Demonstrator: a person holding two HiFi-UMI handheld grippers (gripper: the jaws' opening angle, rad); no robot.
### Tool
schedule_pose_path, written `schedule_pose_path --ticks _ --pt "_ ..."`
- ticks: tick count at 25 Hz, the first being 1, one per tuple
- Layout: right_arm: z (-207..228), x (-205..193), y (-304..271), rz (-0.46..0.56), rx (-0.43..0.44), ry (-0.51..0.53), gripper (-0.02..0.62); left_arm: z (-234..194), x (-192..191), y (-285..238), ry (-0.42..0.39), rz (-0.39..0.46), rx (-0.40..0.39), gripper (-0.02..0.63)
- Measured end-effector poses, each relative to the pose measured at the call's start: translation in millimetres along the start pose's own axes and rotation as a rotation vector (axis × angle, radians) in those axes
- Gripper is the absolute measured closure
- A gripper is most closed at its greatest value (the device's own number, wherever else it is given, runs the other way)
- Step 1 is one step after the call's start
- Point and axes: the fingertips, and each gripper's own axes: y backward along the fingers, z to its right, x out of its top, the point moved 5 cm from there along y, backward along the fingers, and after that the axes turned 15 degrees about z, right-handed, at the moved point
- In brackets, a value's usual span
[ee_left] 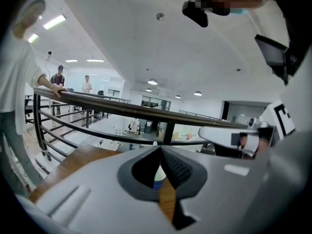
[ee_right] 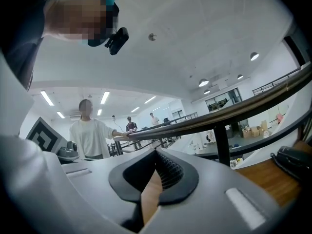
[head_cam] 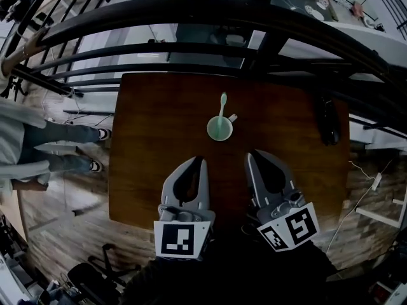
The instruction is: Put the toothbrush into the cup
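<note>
The toothbrush (head_cam: 222, 107) already stands head-up in the green cup (head_cam: 220, 129), leaning on its far rim. The cup sits near the middle of the brown wooden table (head_cam: 152, 113). Both of your grippers hang short of the cup, apart from it, over the table's near half. Your left gripper (head_cam: 201, 161) has its jaws tip to tip with nothing between them. Your right gripper (head_cam: 251, 155) is closed the same way and holds nothing. A black object (head_cam: 329, 121) lies by the table's right edge, and a dark railing (head_cam: 191, 14) curves past beyond the table.
</note>
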Motion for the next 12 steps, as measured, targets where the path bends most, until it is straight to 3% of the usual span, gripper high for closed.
schedule_pose_path --ticks 12 --pt "-35.4 44.3 62.5 0.082 0.104 0.037 0.596 60.2 37.2 69.4 -0.079 0.126 0.000 0.598"
